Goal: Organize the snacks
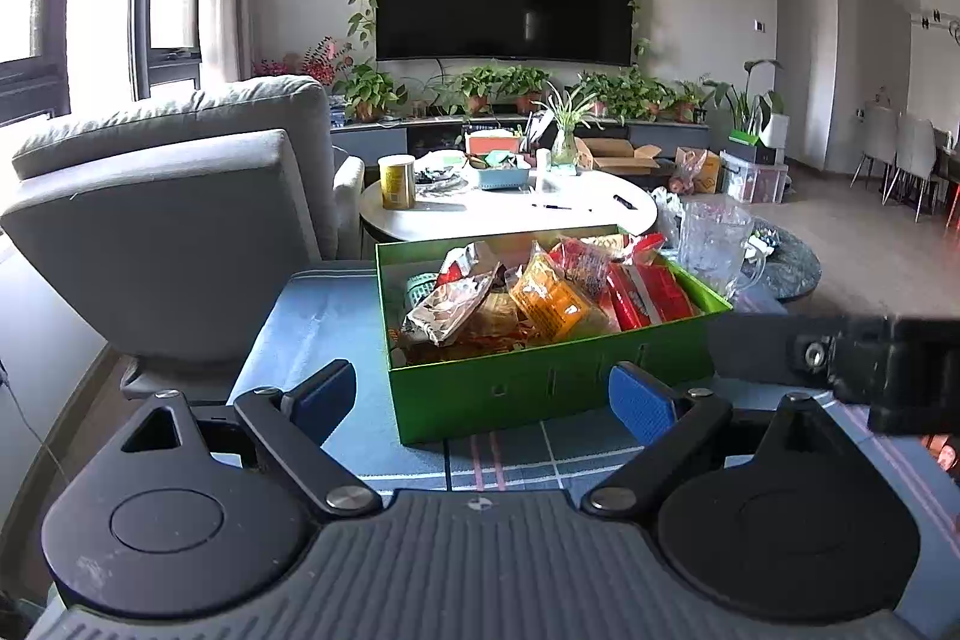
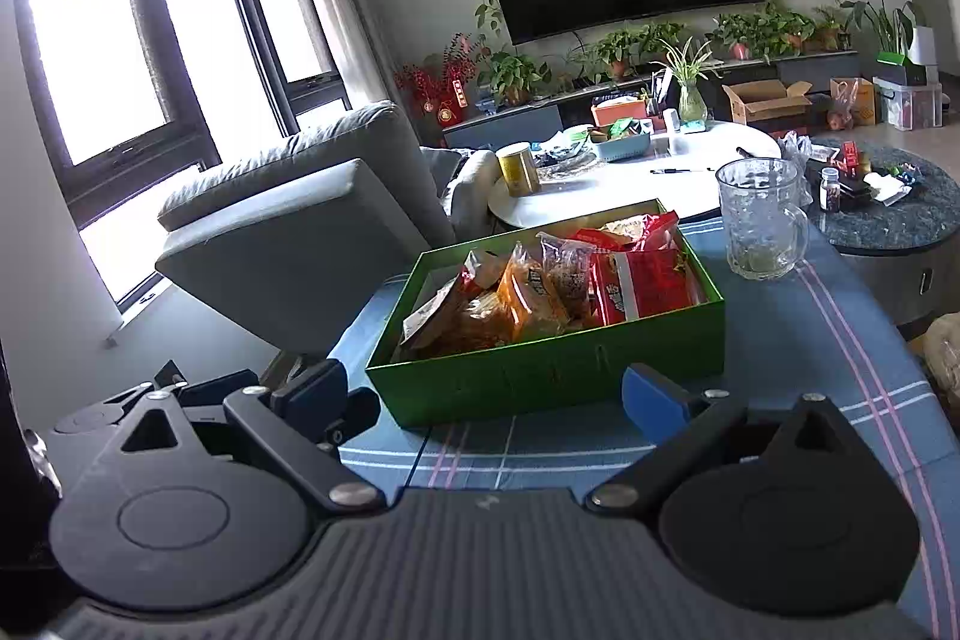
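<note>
Sitting at twelve o'clock ahead of both tongs, a rectangular green cardboard box [image 1: 540, 388] holds crinkly foil and plastic snack packets [image 1: 540, 298] on a blue checked cloth [image 2: 780, 340]. The left gripper [image 1: 483, 397] and right gripper [image 2: 486, 394] gape apart, gripping nothing. A ribbed clear glass mug [image 2: 759, 220] stands at two o'clock of the box.

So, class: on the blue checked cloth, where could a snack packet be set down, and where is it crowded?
Free: the cloth between the green box and the striped right edge, in front of the glass mug; also the strip left of the box beside the grey armchair. Crowded: inside the box, heaped with snack packets.
</note>
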Motion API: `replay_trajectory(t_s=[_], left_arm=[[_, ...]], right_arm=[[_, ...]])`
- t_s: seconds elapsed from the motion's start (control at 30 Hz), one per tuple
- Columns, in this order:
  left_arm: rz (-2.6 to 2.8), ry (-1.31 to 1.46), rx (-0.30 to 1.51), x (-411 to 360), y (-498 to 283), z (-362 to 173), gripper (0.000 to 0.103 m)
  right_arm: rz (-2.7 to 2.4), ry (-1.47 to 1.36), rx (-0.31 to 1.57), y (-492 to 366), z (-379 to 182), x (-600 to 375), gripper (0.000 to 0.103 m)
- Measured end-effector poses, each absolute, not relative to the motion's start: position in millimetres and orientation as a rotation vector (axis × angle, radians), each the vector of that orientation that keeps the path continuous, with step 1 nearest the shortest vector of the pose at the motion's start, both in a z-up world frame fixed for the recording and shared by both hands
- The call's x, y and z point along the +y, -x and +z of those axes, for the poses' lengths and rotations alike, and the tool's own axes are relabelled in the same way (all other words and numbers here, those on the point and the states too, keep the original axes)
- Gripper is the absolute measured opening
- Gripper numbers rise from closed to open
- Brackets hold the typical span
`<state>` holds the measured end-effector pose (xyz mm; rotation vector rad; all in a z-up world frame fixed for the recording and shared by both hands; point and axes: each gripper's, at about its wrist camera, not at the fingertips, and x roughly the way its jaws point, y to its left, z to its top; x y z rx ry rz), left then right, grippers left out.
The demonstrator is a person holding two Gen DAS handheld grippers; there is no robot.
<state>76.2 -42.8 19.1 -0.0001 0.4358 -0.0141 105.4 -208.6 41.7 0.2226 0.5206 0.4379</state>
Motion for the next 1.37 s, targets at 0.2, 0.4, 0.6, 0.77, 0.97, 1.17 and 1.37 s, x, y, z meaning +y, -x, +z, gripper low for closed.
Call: replay_trajectory(t_s=[0.2,0.4,0.6,0.77,0.97,1.17,1.37], left_arm=[[0.010,0.010,0.438,-44,-69,20,0.091],[0.025,-0.009,0.441,-48,-66,20,0.091],[0.033,-0.009,0.439,-47,-64,21,0.091],[0.031,-0.007,0.438,-48,-63,21,0.091],[0.049,-0.005,0.421,-47,-62,23,0.091],[0.072,-0.020,0.413,-46,-63,22,0.091],[0.070,-0.020,0.419,-46,-62,21,0.091]], right_arm=[[0.443,-0.234,0.509,-96,42,-211,0.065],[0.431,-0.246,0.510,-94,41,-216,0.065],[0.422,-0.263,0.508,-93,41,-220,0.065],[0.423,-0.264,0.508,-92,41,-221,0.065],[0.428,-0.262,0.508,-91,41,-221,0.065],[0.428,-0.262,0.510,-91,41,-220,0.065],[0.430,-0.261,0.513,-91,42,-218,0.065]])
